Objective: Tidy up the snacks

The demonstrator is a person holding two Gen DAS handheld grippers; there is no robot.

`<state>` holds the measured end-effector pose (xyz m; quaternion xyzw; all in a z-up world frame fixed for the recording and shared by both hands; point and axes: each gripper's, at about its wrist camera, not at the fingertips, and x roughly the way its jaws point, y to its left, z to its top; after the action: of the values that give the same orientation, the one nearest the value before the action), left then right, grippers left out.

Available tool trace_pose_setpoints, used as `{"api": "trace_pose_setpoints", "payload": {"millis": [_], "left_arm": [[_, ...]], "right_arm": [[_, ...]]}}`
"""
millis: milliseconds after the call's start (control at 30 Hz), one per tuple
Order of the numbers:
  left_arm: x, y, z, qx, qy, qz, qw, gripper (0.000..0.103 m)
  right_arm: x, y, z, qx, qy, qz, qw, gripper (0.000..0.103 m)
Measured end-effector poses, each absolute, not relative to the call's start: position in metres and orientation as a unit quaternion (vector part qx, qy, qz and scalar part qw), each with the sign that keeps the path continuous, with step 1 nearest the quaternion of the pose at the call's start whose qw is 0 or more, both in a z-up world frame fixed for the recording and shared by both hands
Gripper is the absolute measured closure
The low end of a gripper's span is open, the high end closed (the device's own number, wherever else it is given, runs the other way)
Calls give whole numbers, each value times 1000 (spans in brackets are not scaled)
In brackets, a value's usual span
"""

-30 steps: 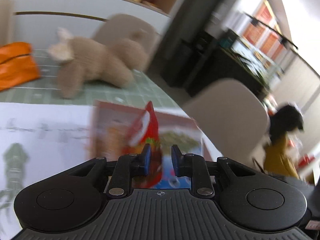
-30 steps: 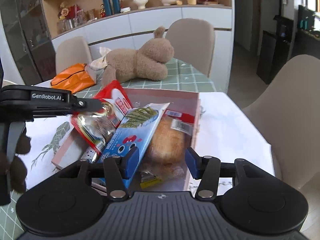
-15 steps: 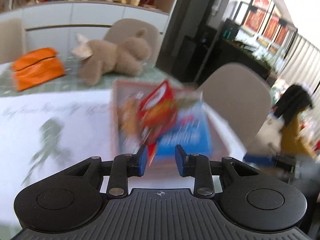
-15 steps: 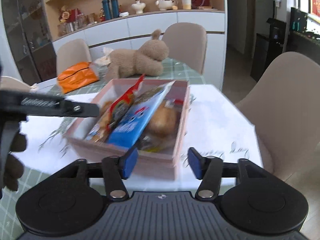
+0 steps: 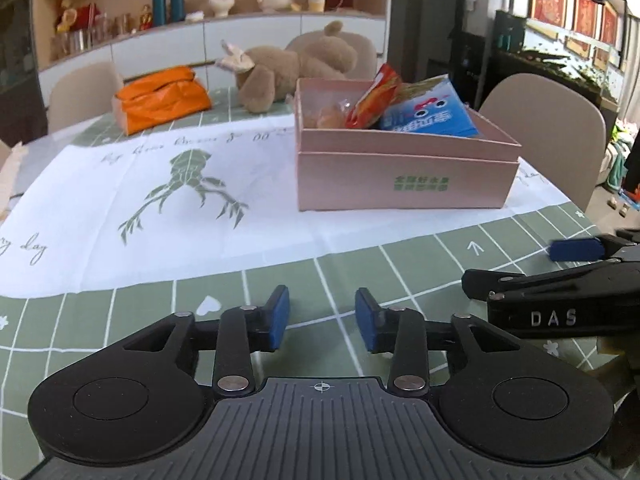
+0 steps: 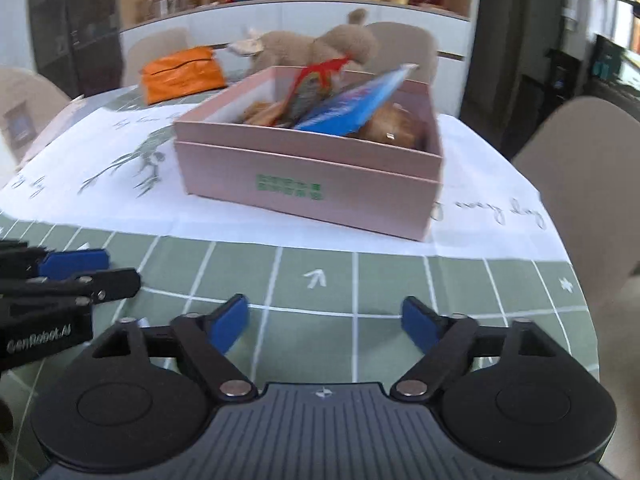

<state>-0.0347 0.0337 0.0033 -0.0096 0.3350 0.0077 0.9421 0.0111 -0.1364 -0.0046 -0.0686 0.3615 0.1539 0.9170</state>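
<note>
The pink box [image 5: 404, 176] sits on the worktop at twelve o'clock from both grippers, stuffed with a red packet [image 5: 374, 98], a blue packet [image 5: 430, 114] and a bun [image 6: 394, 126]. Left gripper [image 5: 322, 316] and right gripper [image 6: 324, 322] hover near the edge, jaws released and empty. Those packets look light, crinkly and slippery; pinch a sealed edge, gently.

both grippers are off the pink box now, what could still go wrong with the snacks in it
1. The red snack bag and blue snack pack lean up above the rim of the pink box; a bump could tip them out.
2. The box sits on a loose white cloth, so catching the cloth could drag it.
3. The left gripper and right gripper, both open and empty, hover close side by side and might collide.
</note>
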Motion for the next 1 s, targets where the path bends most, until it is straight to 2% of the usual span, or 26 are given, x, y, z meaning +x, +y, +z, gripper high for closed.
{"api": "trace_pose_setpoints", "payload": {"millis": [33,67,233,433,1000], "left_arm": [[-35,32,2,-10,329,8,944,58],[-32,29,2,-9,325,9,946,56],[-31,22,0,-3,317,13,948,55],[-25,18,-1,3,317,11,948,55],[-26,16,-2,-5,317,13,948,55]], "right_arm": [[12,-139,-7,-58,361,139,920,2],[14,-143,-10,-45,365,121,922,0],[12,-154,-11,-23,361,71,930,0],[3,-157,-15,-35,336,107,935,0],[5,-154,-14,-34,336,112,934,0]]}}
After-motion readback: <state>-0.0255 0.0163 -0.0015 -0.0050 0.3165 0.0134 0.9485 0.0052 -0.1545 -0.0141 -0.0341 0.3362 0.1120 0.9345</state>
